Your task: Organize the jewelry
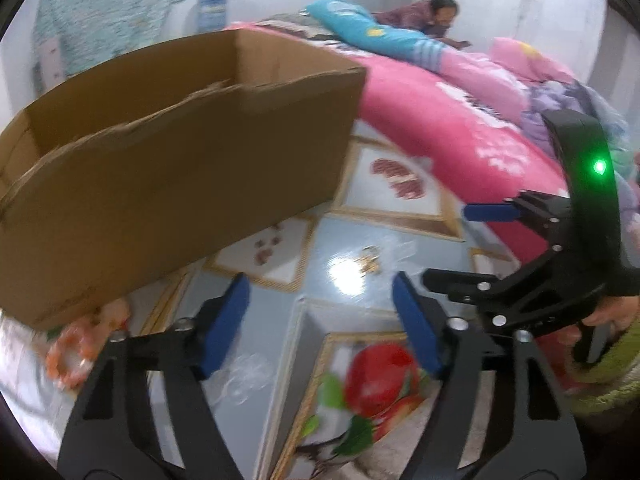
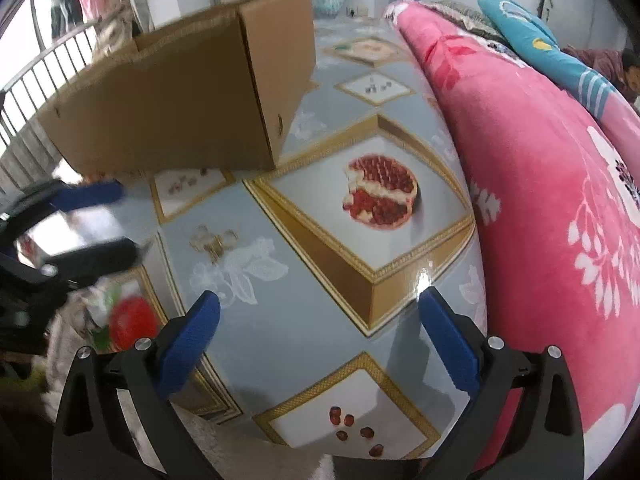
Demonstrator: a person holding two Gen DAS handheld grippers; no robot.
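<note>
A small cluster of gold jewelry lies on the glossy patterned floor mat; it also shows in the right wrist view. My left gripper is open and empty, held above the mat just short of the jewelry. My right gripper is open and empty, held above the mat to the right of the jewelry. The right gripper also shows at the right of the left wrist view. The left gripper shows blurred at the left of the right wrist view. An open cardboard box stands behind the jewelry.
A pink flowered blanket is heaped along the right side of the mat. An orange ring-shaped item lies by the box's near left corner. Clear plastic wrap lies on the mat below my left gripper. A person lies at the back.
</note>
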